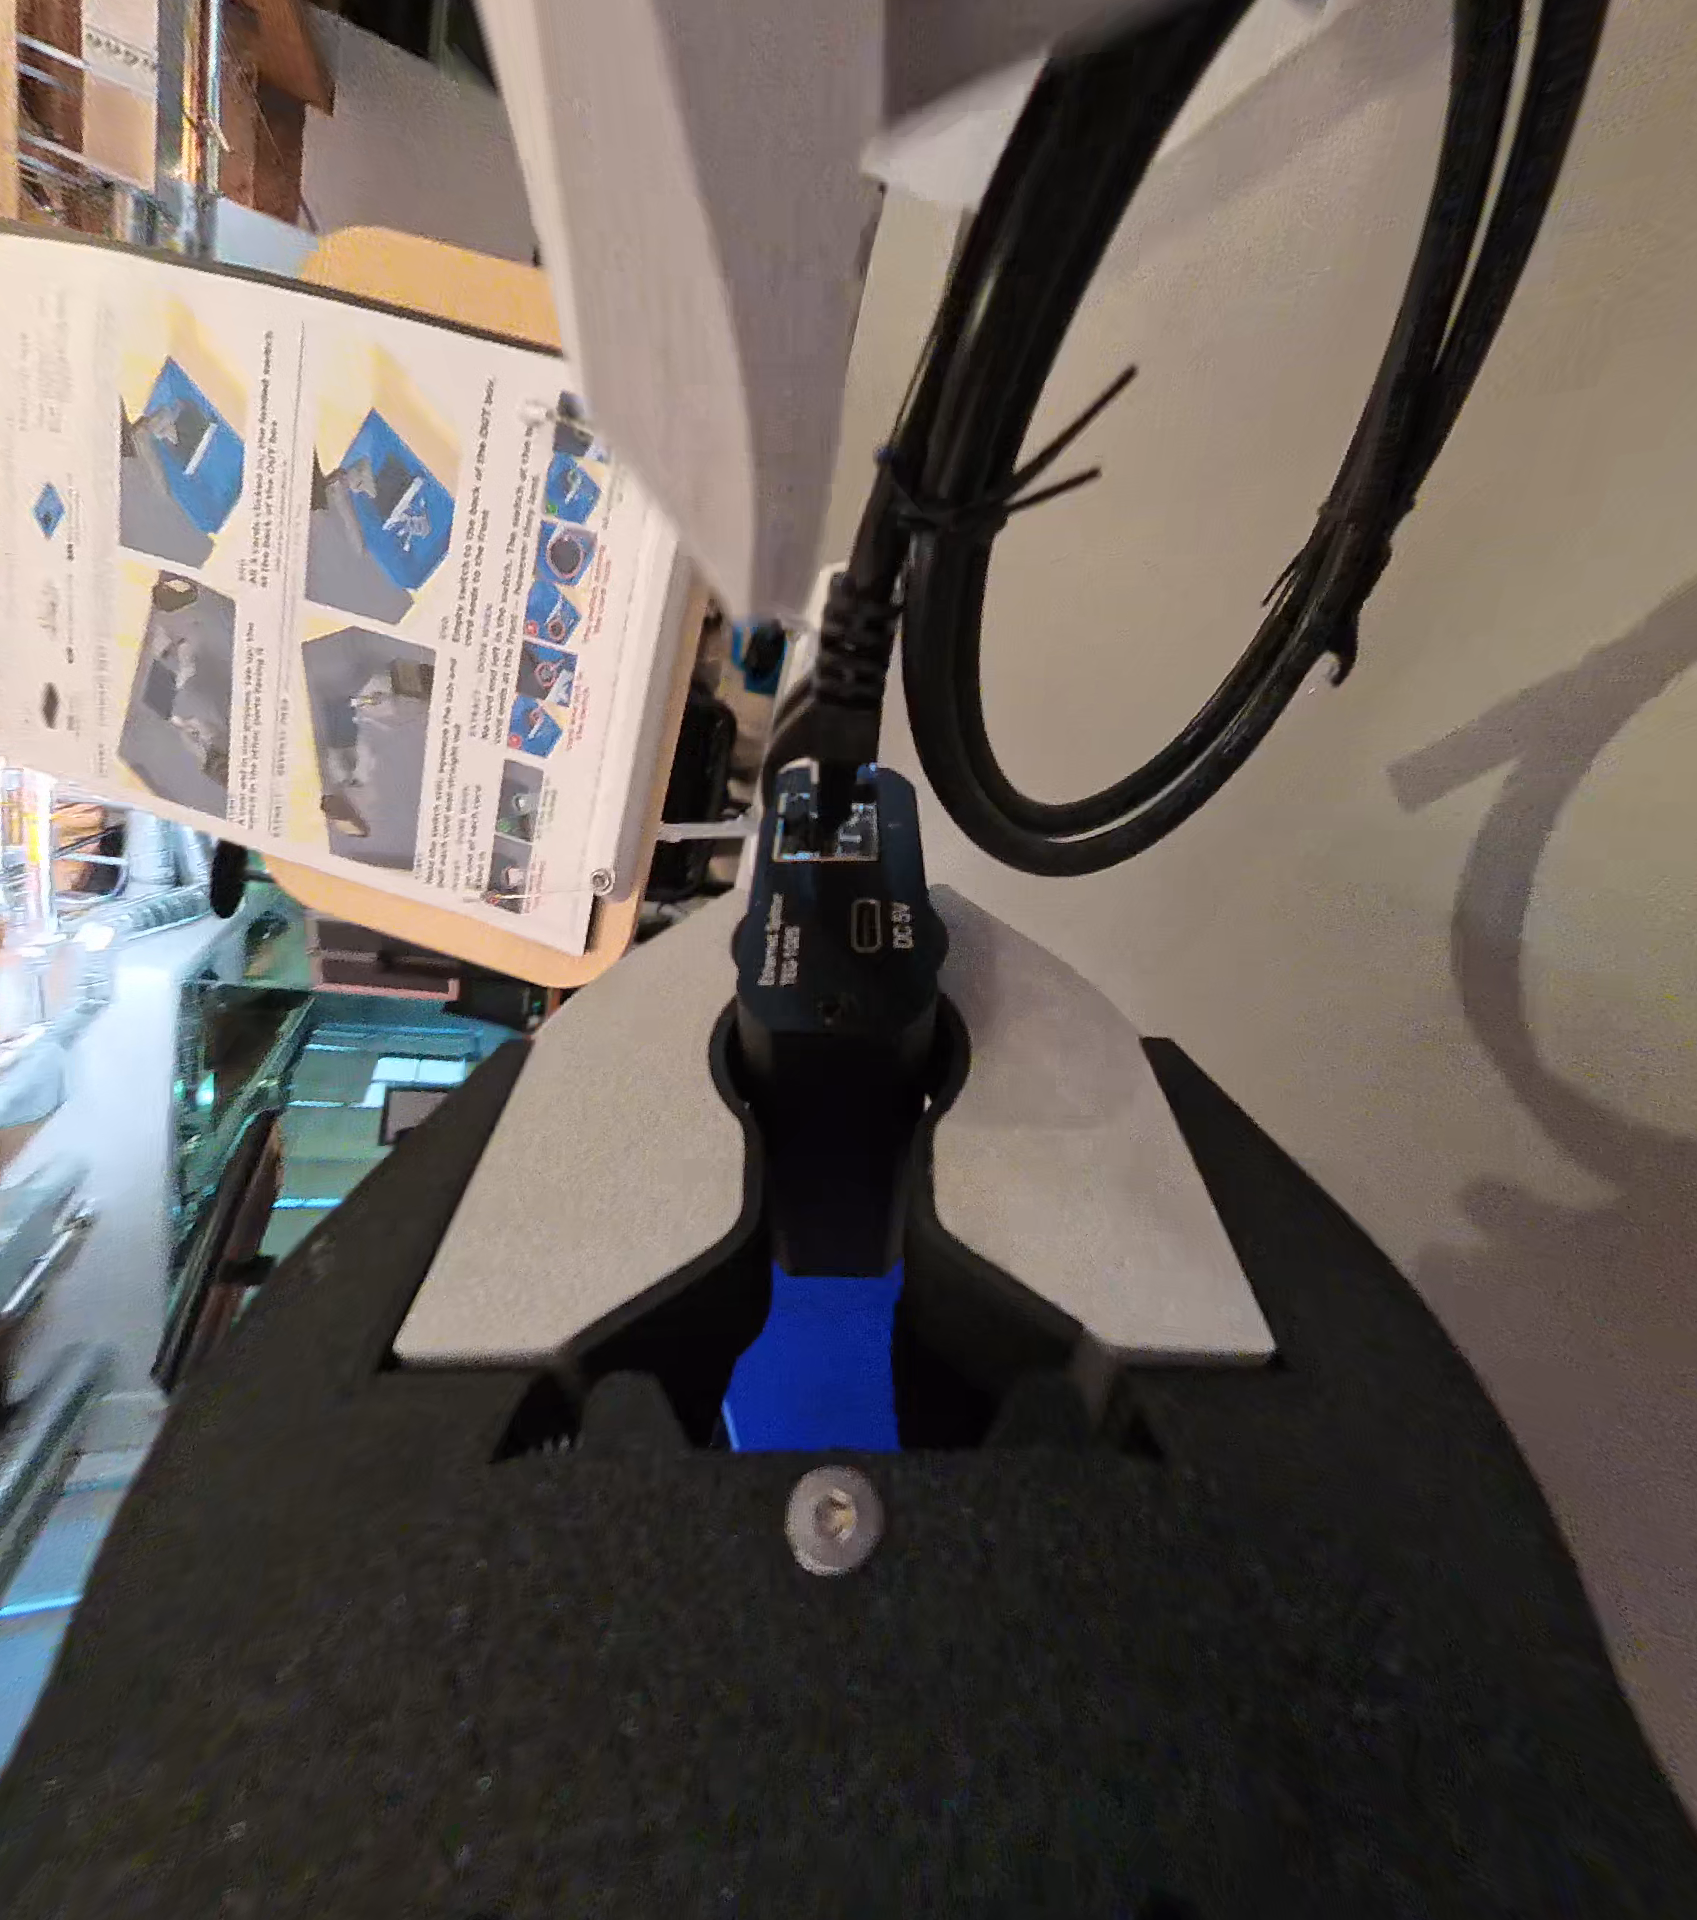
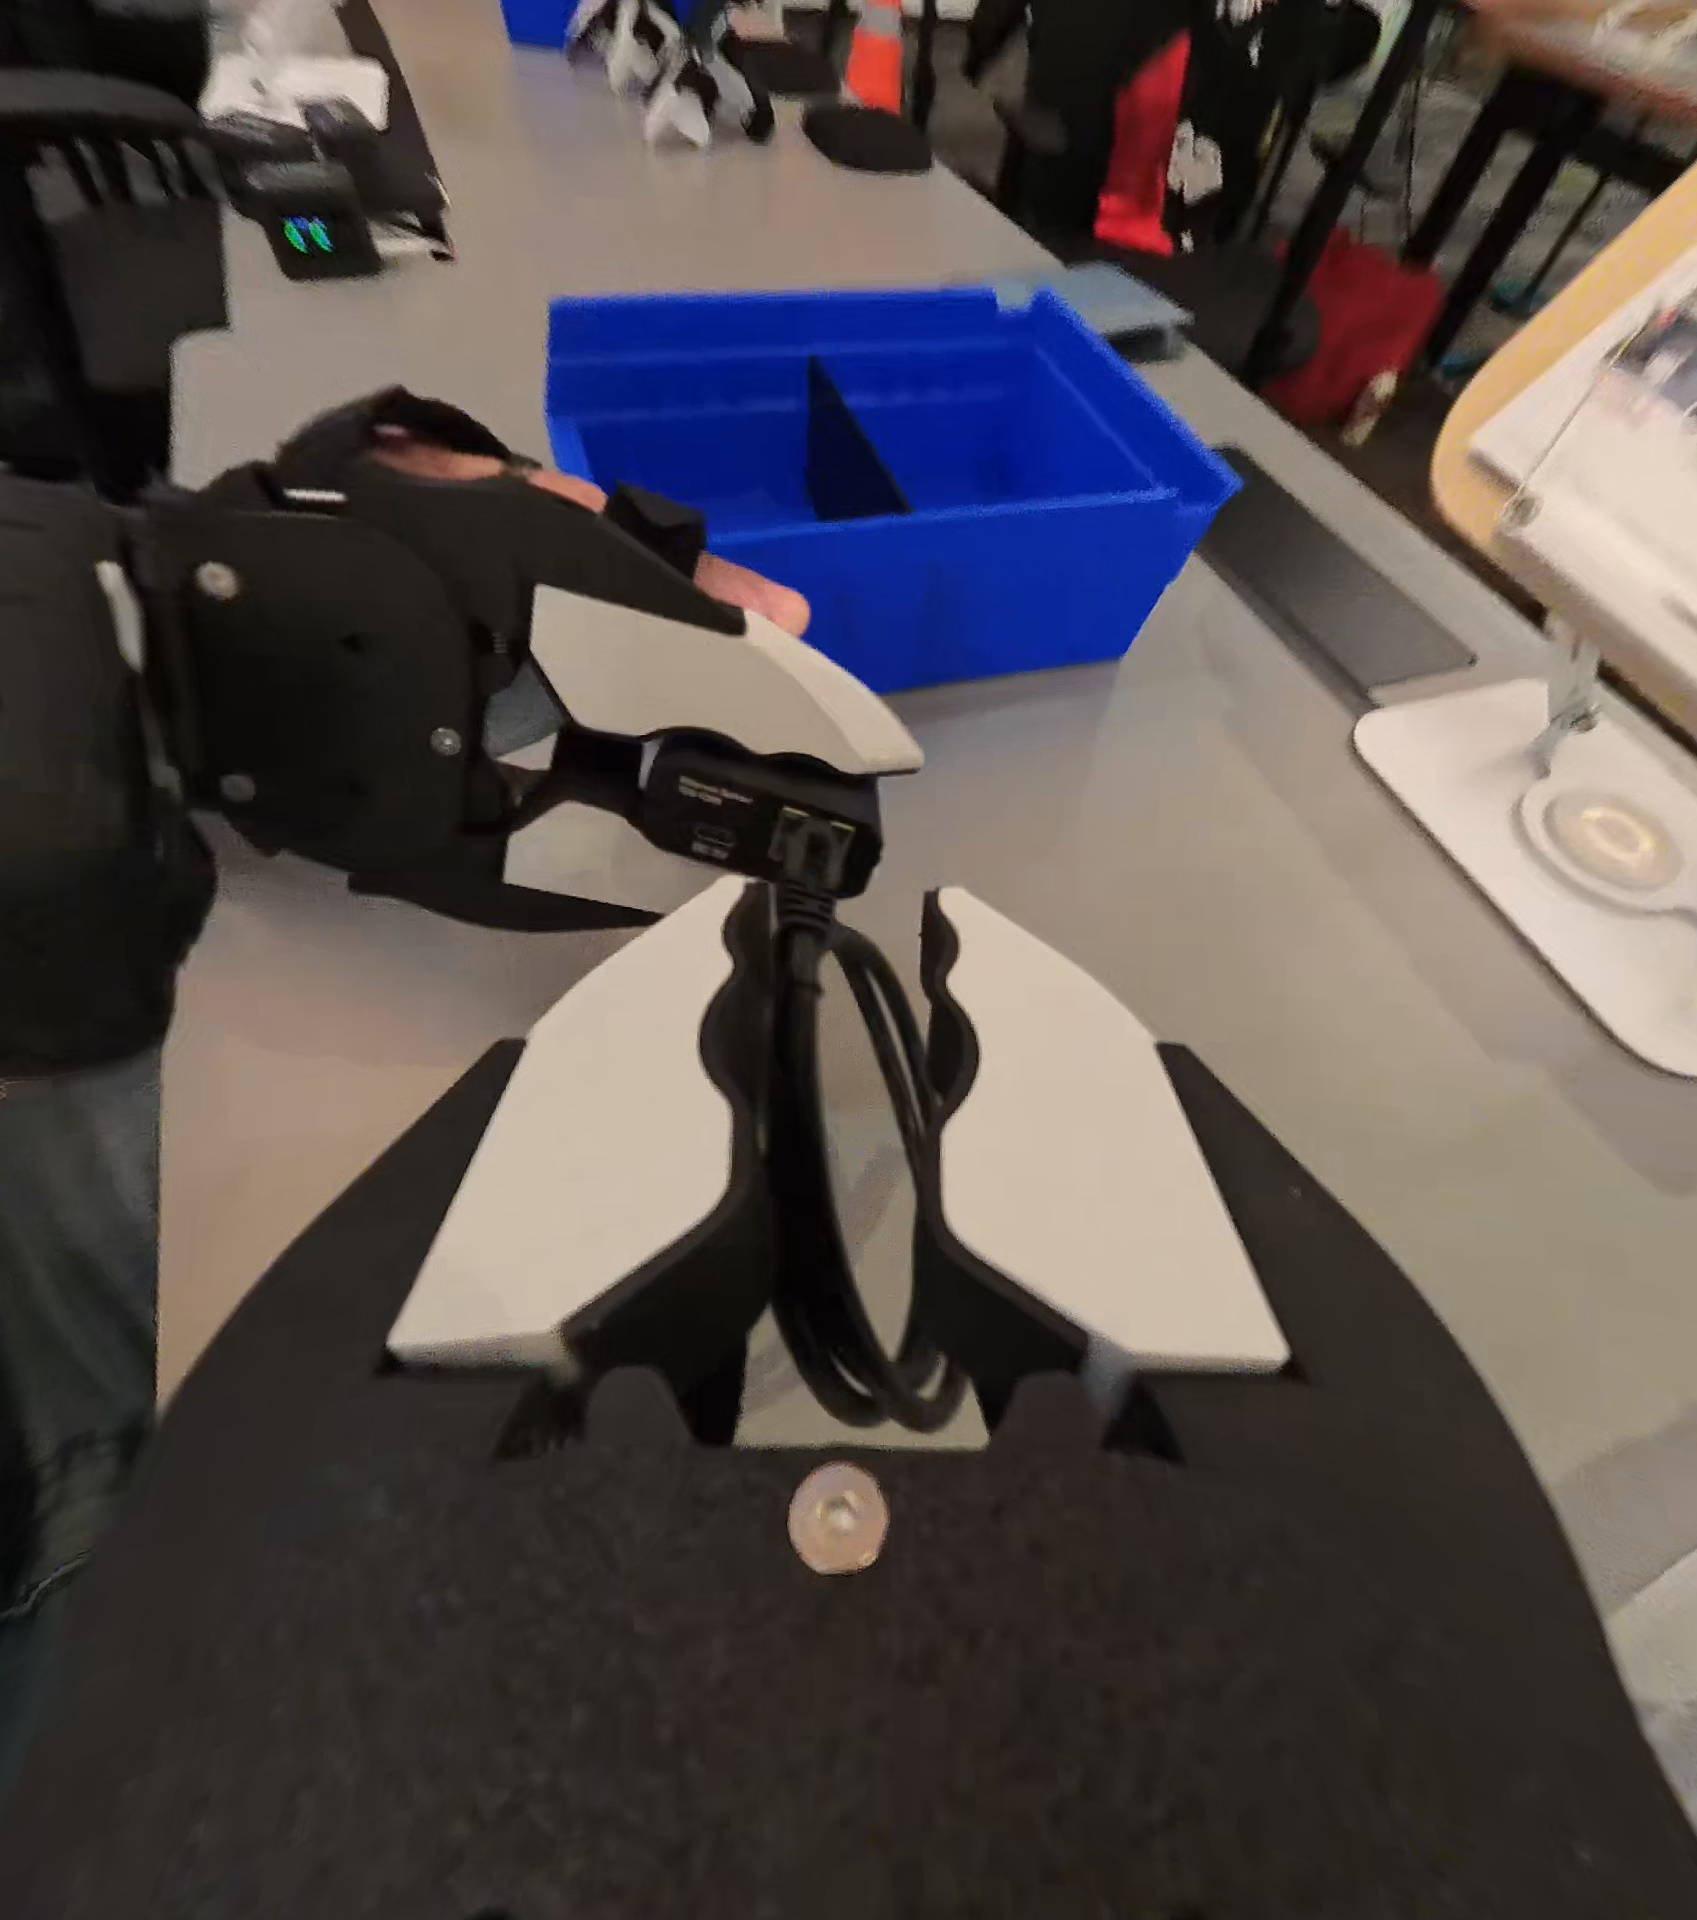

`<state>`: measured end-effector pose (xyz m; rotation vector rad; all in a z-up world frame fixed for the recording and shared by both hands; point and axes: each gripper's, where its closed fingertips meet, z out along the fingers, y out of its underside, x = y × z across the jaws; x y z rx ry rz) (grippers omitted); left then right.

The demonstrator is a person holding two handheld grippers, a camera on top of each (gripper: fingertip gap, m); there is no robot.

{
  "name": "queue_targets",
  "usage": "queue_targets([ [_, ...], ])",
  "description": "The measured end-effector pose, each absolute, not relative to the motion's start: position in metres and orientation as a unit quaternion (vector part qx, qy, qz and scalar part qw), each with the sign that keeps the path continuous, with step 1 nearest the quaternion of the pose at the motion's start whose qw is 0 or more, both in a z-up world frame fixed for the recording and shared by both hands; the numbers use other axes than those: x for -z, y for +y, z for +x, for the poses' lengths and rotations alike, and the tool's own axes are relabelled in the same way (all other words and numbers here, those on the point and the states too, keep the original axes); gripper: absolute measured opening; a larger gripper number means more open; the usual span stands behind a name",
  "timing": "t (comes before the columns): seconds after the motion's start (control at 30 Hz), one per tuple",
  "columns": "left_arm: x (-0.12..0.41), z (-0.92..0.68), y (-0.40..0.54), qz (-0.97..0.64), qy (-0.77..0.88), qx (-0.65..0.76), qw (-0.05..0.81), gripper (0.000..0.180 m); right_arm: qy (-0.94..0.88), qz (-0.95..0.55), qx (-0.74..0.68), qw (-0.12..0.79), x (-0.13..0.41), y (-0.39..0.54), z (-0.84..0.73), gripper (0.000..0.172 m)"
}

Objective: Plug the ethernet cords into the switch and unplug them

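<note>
The grey counter [image 2: 1187,831] carries a blue divided bin [image 2: 927,582] at the far side and a white stand [image 2: 1550,862] bearing an instruction sheet [image 1: 304,582] to the right. Above the counter, near the bin, the left claw [image 1: 839,1049] pinches the small black switch [image 1: 839,935] between its two pads, the switch's port end sticking out past the fingertips. A black ethernet cord [image 1: 849,644] is seated in that port, its plug pointing toward the right claw [image 2: 833,904]. From the plug the cord runs back between the right claw's fingers and loops in a bundled coil [image 2: 865,1195] within the gap. The right claw stands spread: the cord lies against the left finger's inner edge, while the right finger [image 2: 1031,1039] stands clear of it. Its fingertips sit just beside the switch's port face.
</note>
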<state>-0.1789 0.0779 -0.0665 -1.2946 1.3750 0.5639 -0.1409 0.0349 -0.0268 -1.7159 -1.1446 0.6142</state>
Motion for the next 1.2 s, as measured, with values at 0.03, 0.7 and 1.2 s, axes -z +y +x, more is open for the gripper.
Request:
queue_targets([
  [0.03, 0.069, -0.180, 0.079, -0.548, 0.582, -0.249, 0.547, 0.026, -0.467, -0.707, -0.245, 0.471, 0.033, 0.036, -0.147, 0.028],
  [0.7, 0.079, -0.172, 0.081, -0.580, 0.572, -0.268, 0.515, 0.026, -0.448, -0.765, -0.254, 0.386, 0.071, 0.034, -0.143, 0.010],
  [1.2, 0.061, -0.173, 0.074, -0.606, 0.546, -0.205, 0.540, 0.025, -0.395, -0.736, -0.280, 0.473, -0.020, 0.032, -0.061, 0.010],
])
